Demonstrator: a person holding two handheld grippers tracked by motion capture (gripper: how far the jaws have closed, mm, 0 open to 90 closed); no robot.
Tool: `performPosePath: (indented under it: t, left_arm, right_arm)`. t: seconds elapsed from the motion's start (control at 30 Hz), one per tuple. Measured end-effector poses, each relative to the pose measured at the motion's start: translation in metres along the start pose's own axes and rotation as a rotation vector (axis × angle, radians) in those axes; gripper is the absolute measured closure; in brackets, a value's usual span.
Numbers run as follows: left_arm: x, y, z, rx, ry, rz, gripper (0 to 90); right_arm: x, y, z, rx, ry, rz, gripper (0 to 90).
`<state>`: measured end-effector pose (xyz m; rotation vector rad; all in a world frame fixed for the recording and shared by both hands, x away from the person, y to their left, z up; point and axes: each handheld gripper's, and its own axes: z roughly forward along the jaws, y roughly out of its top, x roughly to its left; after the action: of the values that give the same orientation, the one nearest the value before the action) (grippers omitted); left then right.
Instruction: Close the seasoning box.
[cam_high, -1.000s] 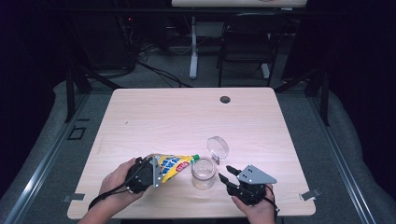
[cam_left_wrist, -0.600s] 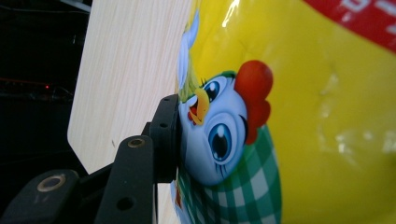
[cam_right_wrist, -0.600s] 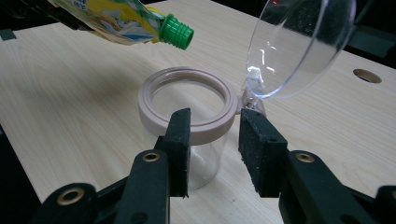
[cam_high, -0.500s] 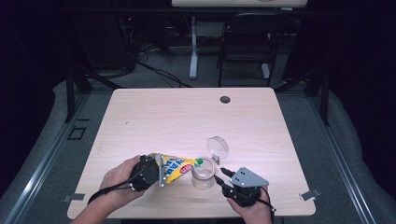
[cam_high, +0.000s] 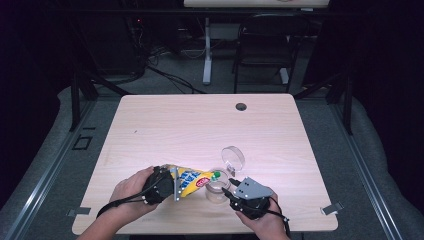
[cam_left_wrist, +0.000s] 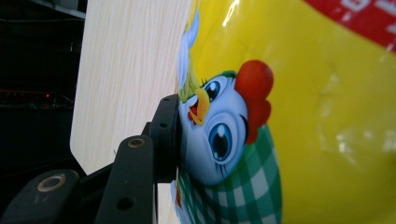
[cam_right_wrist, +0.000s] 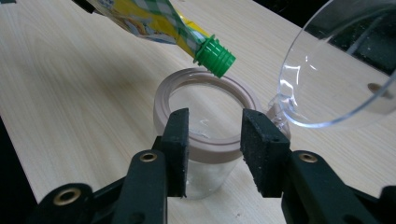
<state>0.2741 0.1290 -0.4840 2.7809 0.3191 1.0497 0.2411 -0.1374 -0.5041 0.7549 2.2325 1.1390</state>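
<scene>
A yellow spouted pouch (cam_high: 192, 181) printed with a cartoon chicken (cam_left_wrist: 289, 116) hangs tilted, and my left gripper (cam_high: 172, 184) is shut on its wide end. One black pad (cam_left_wrist: 167, 135) presses its side. The pouch's green cap (cam_right_wrist: 215, 56) points down over the rim of an uncovered glass jar (cam_right_wrist: 161, 100) that stands on the table (cam_high: 200, 125). The jar's clear hinged lid (cam_right_wrist: 336, 70) is swung back. My right gripper (cam_right_wrist: 212, 140) sits at the jar's near side. Its jaws have just been opening, with nothing gripped between them; the jar (cam_high: 216, 190) is wider than their gap.
A dark round grommet (cam_high: 241, 106) sits near the table's far edge. Beyond the table are a chair (cam_high: 265, 45), a desk leg and cables on the floor. The table's front edge runs just under both hands.
My right gripper has shifted left, closer to the jar. The pouch and my left gripper have stayed in place over the jar.
</scene>
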Motion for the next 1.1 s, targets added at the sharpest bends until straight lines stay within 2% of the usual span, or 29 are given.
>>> performPosePath:
  t: [0.1,0.2,0.5,1.1]
  left_arm:
    - [0.001,0.000,0.000,0.002,0.000,0.004,59.5]
    - [0.002,0.000,0.000,0.001,-0.003,0.004,59.5]
    - [0.003,0.002,0.000,0.003,-0.015,0.017,59.5]
    - [0.002,0.007,0.004,0.010,-0.036,0.035,59.6]
  right_arm:
    - [-0.001,0.005,0.004,0.014,0.016,-0.008,61.5]
    - [-0.001,0.008,0.007,0.013,0.005,-0.024,61.1]
    - [-0.001,0.018,0.015,-0.018,0.018,-0.055,59.2]
    - [0.001,0.023,0.024,-0.019,0.013,-0.097,56.2]
